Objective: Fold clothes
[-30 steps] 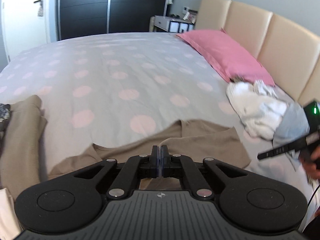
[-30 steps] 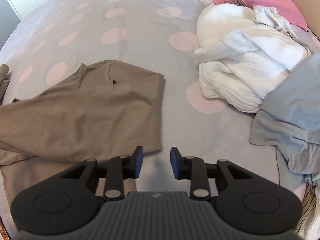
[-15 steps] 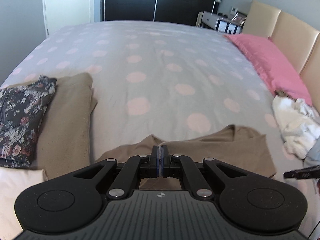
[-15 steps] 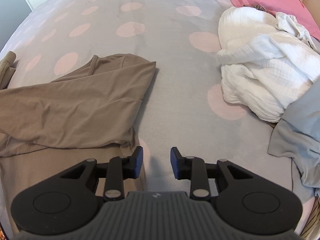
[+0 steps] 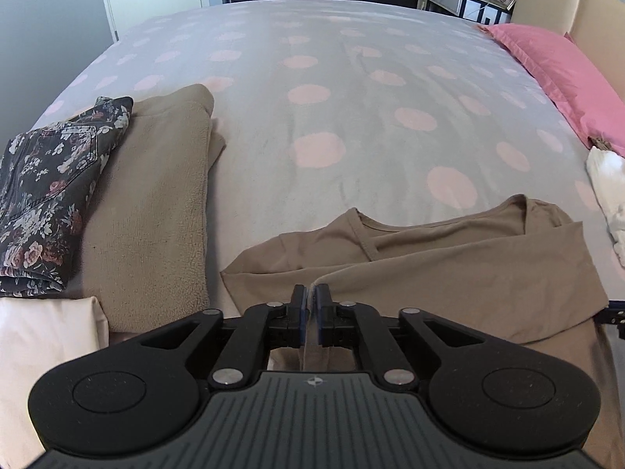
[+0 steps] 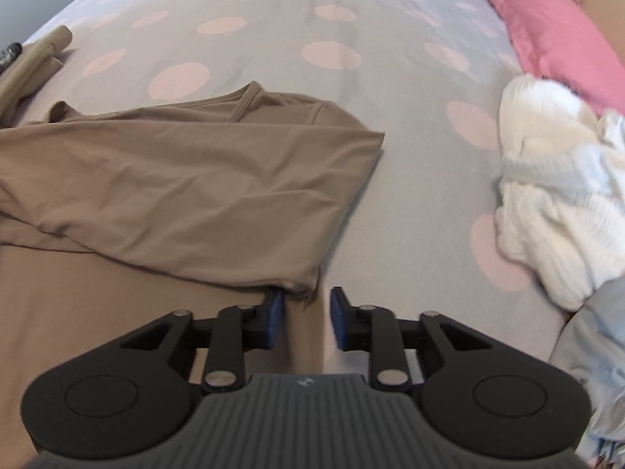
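A thin tan V-neck top (image 5: 449, 258) is seen spread across the lower centre and lower right of the left wrist view, lying partly folded over itself on a grey bedspread dotted with pale pink circles (image 5: 312, 90). The left gripper (image 5: 311, 301), at the bottom centre of that frame, is clamped on a fold of the tan fabric, its blue-padded jaws nearly together with cloth pinched between them. In the right wrist view, the same top (image 6: 187, 179) fills the left half of the frame, and the right gripper (image 6: 306, 305) is held with its jaws apart at the bottom centre, the hem corner of the folded layer lying just beside its left pad. A folded beige fleece garment (image 5: 152, 203) and folded dark floral jeans (image 5: 50, 187) are stacked at the left of the left wrist frame, with a pale cream cloth (image 5: 43, 344) below them. A crumpled white garment (image 6: 554, 187) is seen at the right of the right wrist frame, below a pink pillow (image 6: 554, 35), and a light blue-grey cloth (image 6: 597, 336) is seen at the lower right edge.
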The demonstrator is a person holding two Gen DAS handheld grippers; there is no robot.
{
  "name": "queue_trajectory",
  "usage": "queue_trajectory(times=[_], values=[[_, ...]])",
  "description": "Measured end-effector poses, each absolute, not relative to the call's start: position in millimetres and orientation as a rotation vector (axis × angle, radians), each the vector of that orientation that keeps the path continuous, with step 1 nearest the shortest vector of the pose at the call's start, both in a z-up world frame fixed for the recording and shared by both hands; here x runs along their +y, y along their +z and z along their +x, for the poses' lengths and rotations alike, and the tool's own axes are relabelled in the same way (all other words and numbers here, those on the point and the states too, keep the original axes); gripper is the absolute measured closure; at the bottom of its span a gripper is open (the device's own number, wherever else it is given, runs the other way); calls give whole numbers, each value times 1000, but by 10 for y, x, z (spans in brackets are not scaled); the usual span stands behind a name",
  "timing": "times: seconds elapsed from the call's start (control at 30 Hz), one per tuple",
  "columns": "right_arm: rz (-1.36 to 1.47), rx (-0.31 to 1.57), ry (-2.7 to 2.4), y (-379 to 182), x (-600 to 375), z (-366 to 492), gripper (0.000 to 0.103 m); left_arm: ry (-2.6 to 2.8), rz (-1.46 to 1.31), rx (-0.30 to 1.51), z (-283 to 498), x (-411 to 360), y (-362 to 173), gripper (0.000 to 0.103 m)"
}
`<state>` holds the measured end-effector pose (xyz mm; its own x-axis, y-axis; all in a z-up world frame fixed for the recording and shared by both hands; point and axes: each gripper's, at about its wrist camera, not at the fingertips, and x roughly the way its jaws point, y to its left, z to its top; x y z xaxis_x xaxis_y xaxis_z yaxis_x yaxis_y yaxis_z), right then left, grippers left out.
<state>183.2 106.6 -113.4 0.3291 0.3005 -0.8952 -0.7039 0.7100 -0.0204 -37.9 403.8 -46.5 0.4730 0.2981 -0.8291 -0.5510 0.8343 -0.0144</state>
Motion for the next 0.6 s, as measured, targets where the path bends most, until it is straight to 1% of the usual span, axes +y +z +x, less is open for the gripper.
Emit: queue_trajectory(times=[0.03, 0.07, 0.1, 0.13, 0.23, 0.33, 0.43, 0.5, 0.53, 0.57, 0.6], values=[[-451, 1040, 681, -1139, 1069, 1841, 94, 530, -302, 944, -389, 4057, -479, 81], [-454, 1039, 676, -1144, 1071, 1850, 94, 531, -308, 938, -407, 4076, -487, 74], [-456, 1037, 670, -1149, 1073, 1858, 94, 534, -314, 930, -435, 4089, -493, 72], [-458, 1035, 665, -1154, 1075, 1867, 94, 541, -321, 928, -462, 4102, -503, 70], [-465, 1030, 649, -1169, 1081, 1894, 94, 538, -346, 943, -522, 4136, -547, 70], [-466, 1029, 640, -1177, 1086, 1897, 94, 513, -340, 972, -539, 4094, -637, 66], [-465, 1032, 638, -1181, 1091, 1892, 94, 497, -309, 1018, -510, 4016, -769, 67], [-466, 1031, 637, -1184, 1094, 1886, 93, 488, -293, 1047, -492, 3971, -853, 78], [-466, 1030, 636, -1180, 1091, 1883, 93, 491, -306, 1054, -491, 3976, -880, 91], [-465, 1028, 635, -1176, 1088, 1880, 94, 493, -319, 1061, -491, 3981, -908, 99], [-464, 1026, 634, -1172, 1085, 1877, 94, 496, -329, 1063, -494, 3986, -921, 103]])
